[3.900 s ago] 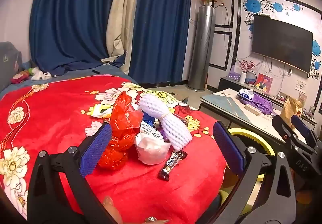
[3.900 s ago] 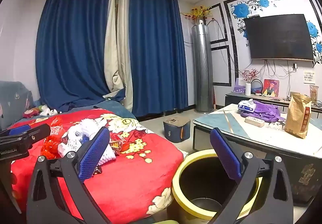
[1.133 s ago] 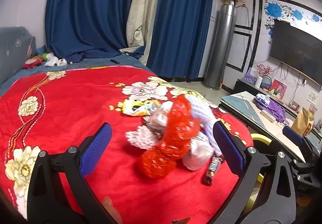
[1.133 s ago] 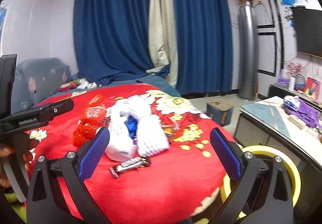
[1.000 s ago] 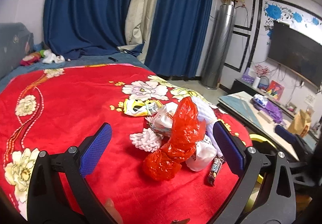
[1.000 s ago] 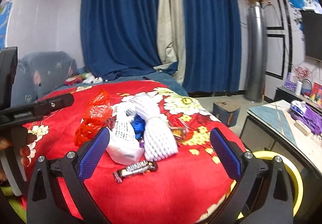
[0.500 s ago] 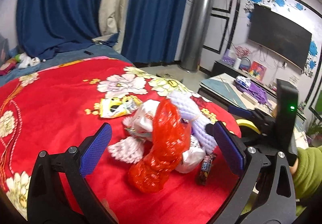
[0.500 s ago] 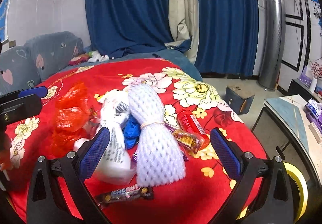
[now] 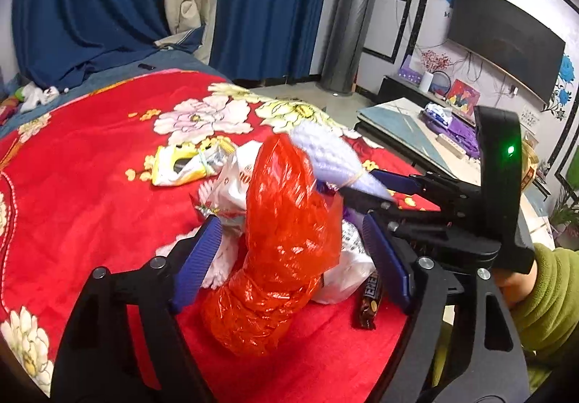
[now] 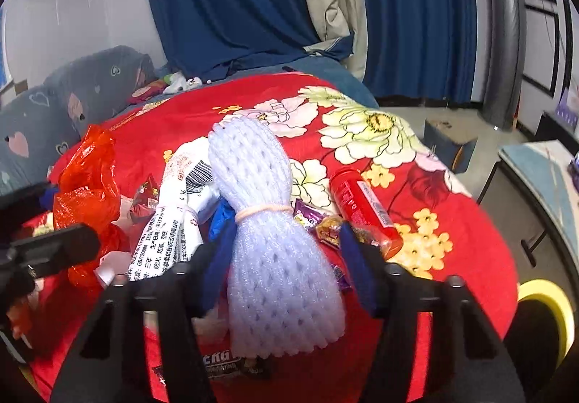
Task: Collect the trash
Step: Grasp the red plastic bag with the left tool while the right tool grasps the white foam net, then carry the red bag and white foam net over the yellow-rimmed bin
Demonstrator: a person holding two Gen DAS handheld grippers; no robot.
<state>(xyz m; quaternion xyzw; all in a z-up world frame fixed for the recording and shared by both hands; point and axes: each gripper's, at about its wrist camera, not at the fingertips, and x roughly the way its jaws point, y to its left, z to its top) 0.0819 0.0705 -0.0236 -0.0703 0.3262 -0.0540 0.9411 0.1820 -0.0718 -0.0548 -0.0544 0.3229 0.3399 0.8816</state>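
Observation:
A pile of trash lies on the red flowered blanket [image 9: 90, 167]. My left gripper [image 9: 291, 258] straddles a crumpled red plastic bag [image 9: 286, 240]. Its jaws are closing, with a small gap still showing at each pad. My right gripper [image 10: 286, 258] straddles a white foam net bundle [image 10: 275, 258] tied with a rubber band. Its jaws are closing too, the pads right at the foam's sides, which do not look squeezed. In the left wrist view the right gripper [image 9: 358, 182] reaches in from the right. In the right wrist view the left gripper [image 10: 72, 214] is at the left edge.
Around the pile lie a dark candy bar [image 9: 369, 298], a white printed wrapper [image 10: 173, 207], a red tube [image 10: 362, 207], small sweets and a yellow packet [image 9: 181, 164]. A yellow-rimmed bin [image 10: 542, 298] stands off the bed's right corner. A low table [image 9: 398, 120] is beyond. A green sleeve [image 9: 542, 287] holds the right gripper.
Both grippers have come down and closer to the pile. Their jaws have narrowed from wide open, the left around the red bag, the right around the foam net.

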